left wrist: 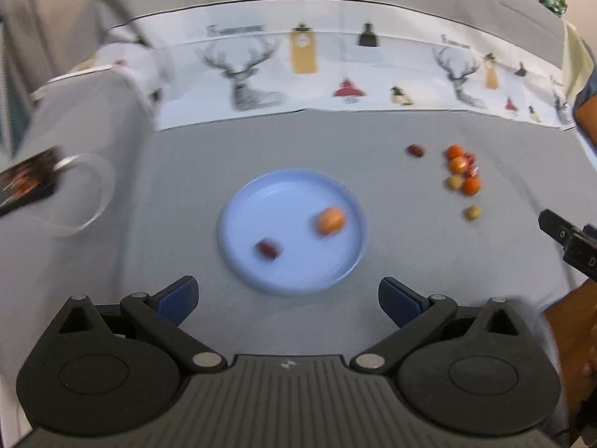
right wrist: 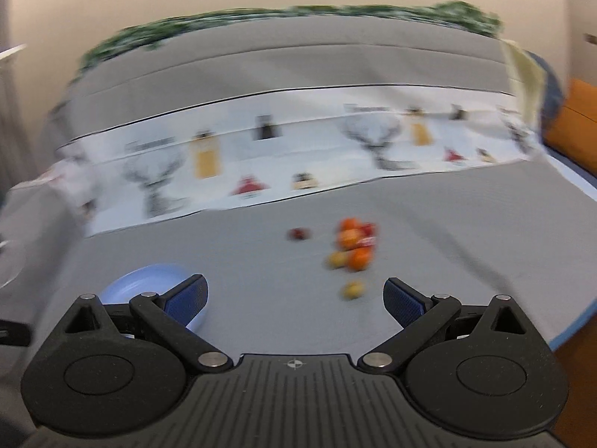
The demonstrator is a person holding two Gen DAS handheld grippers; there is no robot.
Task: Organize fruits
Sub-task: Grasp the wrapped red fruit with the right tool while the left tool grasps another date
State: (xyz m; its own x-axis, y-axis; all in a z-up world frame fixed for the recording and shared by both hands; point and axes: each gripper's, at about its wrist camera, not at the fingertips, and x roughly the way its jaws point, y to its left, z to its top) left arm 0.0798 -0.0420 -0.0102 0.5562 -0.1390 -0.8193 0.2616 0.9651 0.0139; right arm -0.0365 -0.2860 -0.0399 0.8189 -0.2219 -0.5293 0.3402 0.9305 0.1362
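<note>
While two fruits are already held by the plate [left wrist: 238, 201], the pile [right wrist: 352, 244] is seen ahead and slightly right of the right gripper [right wrist: 296, 300]; its jaws are spread and empty; the left gripper [left wrist: 287, 300], also spread, is faced by the plate instead.

A: The plate [left wrist: 257, 194] is pale blue, carrying an orange fruit [left wrist: 329, 220] and a dark red one [left wrist: 268, 249].

B: The table cover [left wrist: 186, 156] is plain grey. Toward its far edge lies a white printed strip [left wrist: 335, 63] with grey stag heads, yellow clocks and red lamps.

A: The loose pile [left wrist: 462, 171] mixes orange, red and yellow-green. Both grippers have blue pads [right wrist: 186, 298].
</note>
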